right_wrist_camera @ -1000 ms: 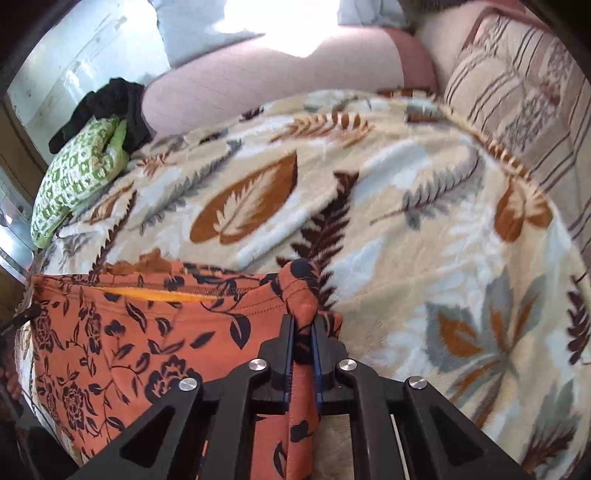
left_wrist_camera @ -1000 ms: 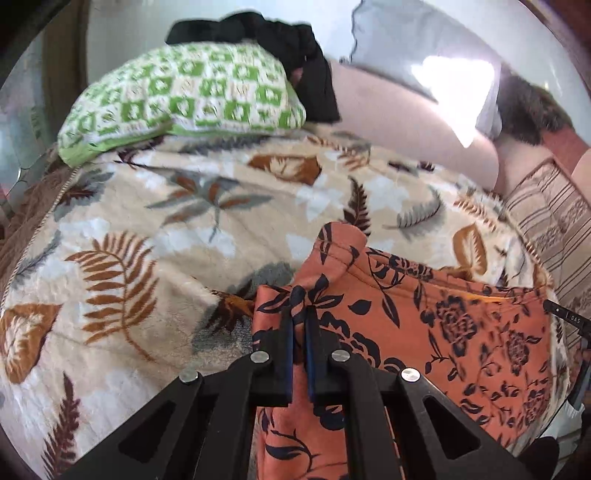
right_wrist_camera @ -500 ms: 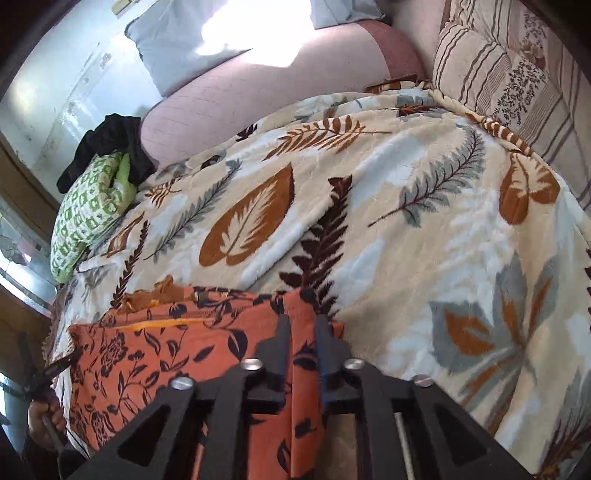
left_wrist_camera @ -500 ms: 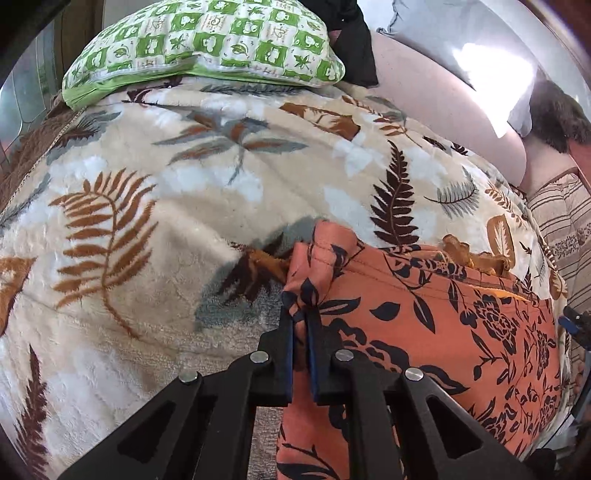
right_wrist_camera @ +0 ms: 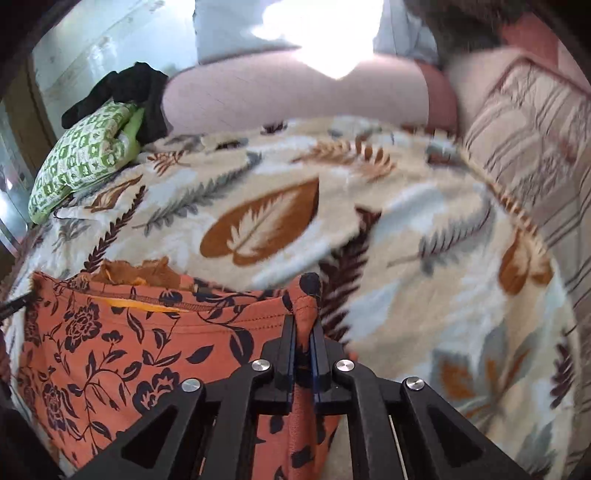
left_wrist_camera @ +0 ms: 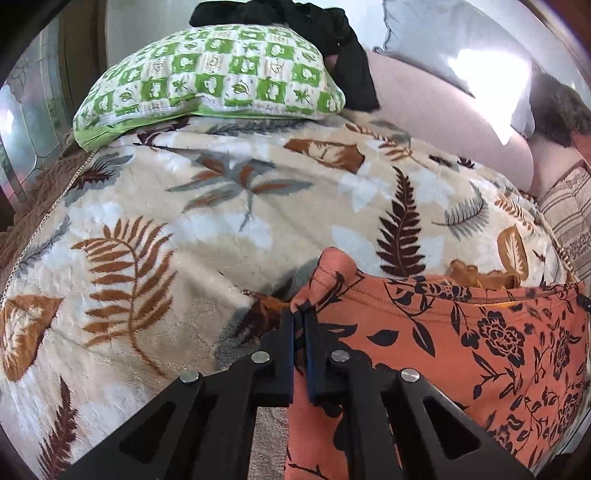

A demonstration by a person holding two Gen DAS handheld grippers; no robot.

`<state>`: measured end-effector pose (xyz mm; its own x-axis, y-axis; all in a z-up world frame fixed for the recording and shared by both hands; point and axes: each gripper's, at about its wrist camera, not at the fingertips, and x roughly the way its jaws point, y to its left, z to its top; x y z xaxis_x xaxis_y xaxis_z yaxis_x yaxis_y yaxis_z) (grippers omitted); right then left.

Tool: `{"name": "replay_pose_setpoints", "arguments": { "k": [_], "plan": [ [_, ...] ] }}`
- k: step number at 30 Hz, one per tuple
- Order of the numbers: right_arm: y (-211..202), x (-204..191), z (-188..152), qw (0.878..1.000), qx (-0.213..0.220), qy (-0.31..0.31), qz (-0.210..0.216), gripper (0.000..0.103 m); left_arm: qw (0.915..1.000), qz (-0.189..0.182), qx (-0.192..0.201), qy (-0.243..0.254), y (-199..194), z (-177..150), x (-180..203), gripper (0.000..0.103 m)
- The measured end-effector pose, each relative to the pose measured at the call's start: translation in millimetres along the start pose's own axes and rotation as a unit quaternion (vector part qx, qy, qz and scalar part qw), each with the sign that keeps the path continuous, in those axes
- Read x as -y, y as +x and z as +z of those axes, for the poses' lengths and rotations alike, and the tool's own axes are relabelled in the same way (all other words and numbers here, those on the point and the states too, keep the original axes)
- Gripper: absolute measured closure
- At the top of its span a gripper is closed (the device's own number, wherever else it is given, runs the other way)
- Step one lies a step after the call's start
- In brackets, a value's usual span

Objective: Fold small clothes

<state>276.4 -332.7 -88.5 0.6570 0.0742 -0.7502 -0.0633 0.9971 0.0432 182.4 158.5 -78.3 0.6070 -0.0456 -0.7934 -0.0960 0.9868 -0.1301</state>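
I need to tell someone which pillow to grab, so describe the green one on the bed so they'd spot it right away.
Start at the cream fleece blanket printed with brown and grey leaves that covers the bed. At its far edge lies the green-and-white checked fabric pillow, with a crumpled black garment draped behind it. It is the only green thing there; the plain pink bolster beside it has no pattern.

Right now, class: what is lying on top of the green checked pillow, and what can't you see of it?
A black garment lies bunched on top of the green checked pillow and hangs down its far side. Its shape and full length cannot be seen, since the pillow and the picture's edge hide the rest.
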Motion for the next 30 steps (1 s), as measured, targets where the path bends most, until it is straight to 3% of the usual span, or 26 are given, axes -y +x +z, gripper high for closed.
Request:
{"name": "replay_pose_setpoints", "arguments": {
  "k": [6,8,12,15,16,18,20,22,24,25,27,28,29,30],
  "plan": [
    [31.3,12.7,-8.2,0.999,-0.032,0.03,0.011,0.097,0.998,-0.005,-0.056,-0.03,28.6,-7.4,-11.6,0.09],
    [48.0,19.4,-11.5,0.996,-0.064,0.052,0.037,0.095,0.9982,-0.002,-0.048,-0.036,24.8,-6.8,-12.9,0.085],
    [35.8,26.4,-11.1,0.995,-0.042,0.074,0.043,0.091,0.9996,0.012,-0.021,-0.015,4.2,-1.3,-7.3,0.083],
    [11.4,27.6,-6.4,0.996,-0.017,0.079,0.031,0.073,0.9998,0.017,0.008,-0.003,-21.1,1.4,-4.4,0.083],
    [1.4,27.1,-6.7,0.996,-0.011,0.084,0.036,0.054,0.9999,0.009,0.012,0.0,-29.5,0.5,-3.2,0.083],
    [-22.8,22.0,-9.6,0.995,0.008,0.087,0.049,0.026,0.9996,-0.009,0.02,0.015,-51.6,-6.0,4.4,0.083],
    [-44.2,14.0,-15.6,0.992,0.015,0.093,0.087,0.026,0.9989,-0.028,0.026,0.029,-70.7,-17.8,13.8,0.077],
    [-55.3,5.7,-31.3,0.975,0.002,0.125,0.186,0.026,0.9982,-0.046,0.012,0.037,-79.1,-34.5,22.5,0.056],
    [-48.7,-4.1,-54.8,0.95,-0.04,0.158,0.268,0.025,0.9982,-0.046,-0.014,0.036,-72.9,-55.3,24.0,0.055],
    [-39.4,-5.9,-70.8,0.942,-0.062,0.174,0.279,0.025,0.9984,-0.021,-0.037,0.038,-63.5,-65.7,23.2,0.055],
    [-16.4,4.6,-99.7,0.939,-0.101,0.204,0.258,0.025,0.9921,0.043,-0.112,0.035,-31.9,-88.3,7.0,0.05],
    [-4.5,21.1,-117.2,0.928,-0.11,0.249,0.256,0.028,0.9945,0.017,-0.103,0.005,-33.2,-92.4,-6.3,0.05],
    [-2.3,37.9,-127.1,0.908,-0.097,0.299,0.277,0.038,0.9953,0.01,-0.094,-0.02,-42.5,-91.9,-15.7,0.05],
    [-6.6,46.8,-130.0,0.898,-0.091,0.327,0.281,0.038,0.9948,0.029,-0.093,-0.032,-54.7,-88.7,-19.7,0.05]
  ]
}}
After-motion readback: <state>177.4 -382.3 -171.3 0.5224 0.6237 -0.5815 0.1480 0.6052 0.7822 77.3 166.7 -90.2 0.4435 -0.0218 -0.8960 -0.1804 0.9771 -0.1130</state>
